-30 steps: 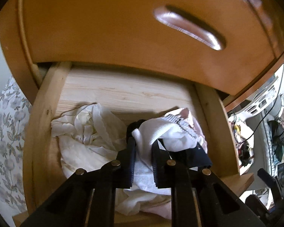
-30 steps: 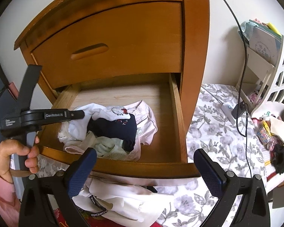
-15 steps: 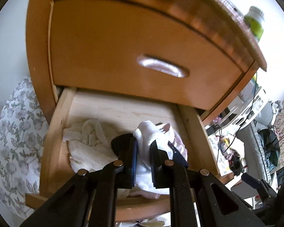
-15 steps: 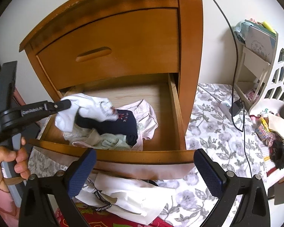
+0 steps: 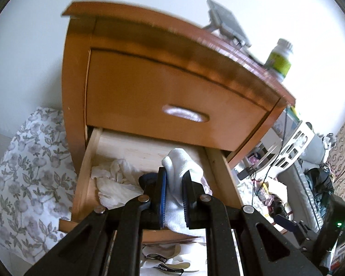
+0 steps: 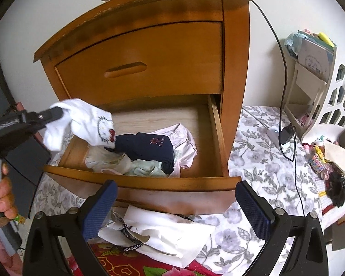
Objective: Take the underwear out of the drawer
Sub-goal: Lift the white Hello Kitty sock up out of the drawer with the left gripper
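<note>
Our left hand-held gripper point(image 5: 174, 192) is clenched on the white underwear point(image 6: 85, 120), hanging above the open drawer's point(image 6: 149, 182) left near corner. We lift clear of the front rim, avoiding the navy piece point(image 6: 149, 147). The right hand-held gripper point(image 6: 176, 207) waits released.

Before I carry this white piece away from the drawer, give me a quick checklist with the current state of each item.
1. Left gripper jaws clamped on the white underwear: ok.
2. Underwear lifted clear of the drawer front: ok.
3. Nothing else dragged along: cannot tell; its lower edge overlaps the navy garment.
4. Right gripper open and free: ok.
5. Drop spot on the white pile below the drawer: ok.
</note>
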`<state>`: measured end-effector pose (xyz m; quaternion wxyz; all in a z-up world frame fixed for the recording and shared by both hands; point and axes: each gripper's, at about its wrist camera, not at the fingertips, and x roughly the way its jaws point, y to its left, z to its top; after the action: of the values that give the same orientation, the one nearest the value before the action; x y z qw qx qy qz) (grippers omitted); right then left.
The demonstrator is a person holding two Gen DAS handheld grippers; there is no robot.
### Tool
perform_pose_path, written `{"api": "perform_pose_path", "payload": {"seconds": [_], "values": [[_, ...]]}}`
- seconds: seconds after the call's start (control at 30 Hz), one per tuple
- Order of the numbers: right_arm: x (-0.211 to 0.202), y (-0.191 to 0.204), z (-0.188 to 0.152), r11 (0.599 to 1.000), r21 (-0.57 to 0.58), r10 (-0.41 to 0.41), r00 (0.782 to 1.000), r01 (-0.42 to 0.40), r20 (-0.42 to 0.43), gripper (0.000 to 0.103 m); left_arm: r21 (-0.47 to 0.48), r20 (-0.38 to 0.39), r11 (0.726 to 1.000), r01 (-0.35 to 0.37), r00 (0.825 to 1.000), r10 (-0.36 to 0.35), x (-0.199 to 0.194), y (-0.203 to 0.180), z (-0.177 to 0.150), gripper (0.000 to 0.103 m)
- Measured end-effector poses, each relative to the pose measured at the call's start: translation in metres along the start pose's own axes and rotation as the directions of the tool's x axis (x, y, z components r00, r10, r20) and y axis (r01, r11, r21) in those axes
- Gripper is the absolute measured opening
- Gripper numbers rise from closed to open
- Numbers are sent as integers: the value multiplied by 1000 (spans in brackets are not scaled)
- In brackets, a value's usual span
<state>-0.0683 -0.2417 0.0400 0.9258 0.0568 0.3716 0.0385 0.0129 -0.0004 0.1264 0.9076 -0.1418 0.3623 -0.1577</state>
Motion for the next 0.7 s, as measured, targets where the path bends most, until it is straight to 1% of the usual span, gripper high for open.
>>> {"api": "perform_pose_path", "payload": {"seconds": [0.2, 0.33, 0.47, 0.7], "values": [[-12, 5, -1, 1000, -7, 1, 1000, -1, 18, 103, 28, 57, 999, 23, 998, -24, -36, -13, 2, 12], [-20, 8, -3, 1000, -8, 3, 1000, -3, 30, 103, 35, 74, 999, 29, 997, -32, -54, -17, -1, 12], [-30, 10, -4, 1000, -12, 7, 999, -6, 44, 103, 35, 79, 999, 33, 996, -36, -68, -16, -6, 13], [-46, 10, -7, 1000, -4, 6, 998, -5, 66, 103, 52, 67, 998, 41, 997, -44, -79, -22, -18, 13]]}}
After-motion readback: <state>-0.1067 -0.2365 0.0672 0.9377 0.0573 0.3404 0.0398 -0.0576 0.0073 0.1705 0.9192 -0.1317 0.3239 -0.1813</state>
